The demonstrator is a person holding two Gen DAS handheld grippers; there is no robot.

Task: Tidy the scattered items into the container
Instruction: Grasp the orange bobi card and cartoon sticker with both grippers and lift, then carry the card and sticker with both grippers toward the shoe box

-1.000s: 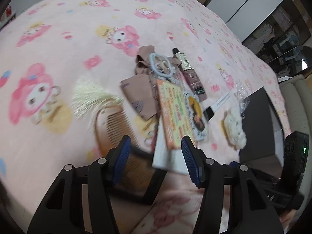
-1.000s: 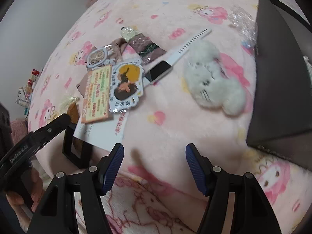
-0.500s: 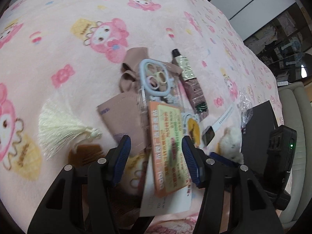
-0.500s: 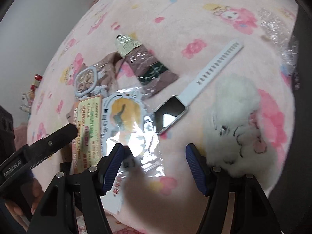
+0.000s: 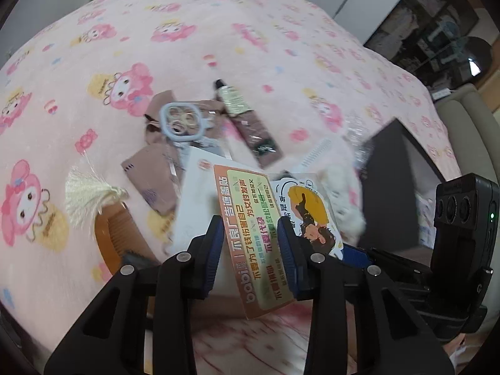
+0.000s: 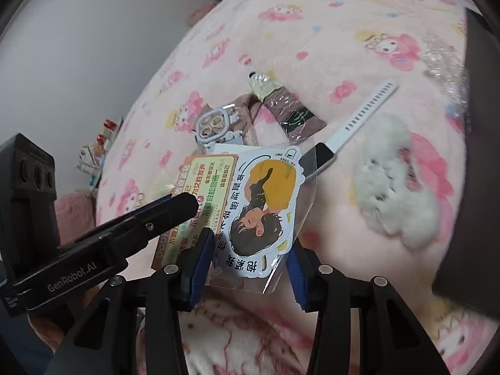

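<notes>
My left gripper [image 5: 250, 237] has an orange and green printed card [image 5: 250, 218] between its blue pads. The jaws are closing, both pads press its long edges, and it tilts up off the pink blanket. My right gripper [image 6: 250, 253] is also closing, its pads on a clear sleeve holding a cartoon sticker [image 6: 265, 200], which is raised too. Card and sticker overlap, and a left finger [image 6: 168, 209] crosses the card. The dark container [image 5: 393, 181] [image 6: 468, 187] stands to the right.
On the blanket lie a phone case with a blue camera ring [image 5: 181, 122], a brown tube [image 5: 250, 125], a white watch [image 6: 353, 122], a white plush [image 6: 393, 193], a tasselled wooden comb [image 5: 118, 237], a brown pouch [image 5: 153, 178], a white sheet [image 5: 200, 193] and crinkled plastic [image 6: 443, 62].
Both grippers dropped onto the pile, then narrowed their jaws: the left onto the orange card, the right onto the sticker sleeve. Both items have come up off the blanket, baring the white sheet.
</notes>
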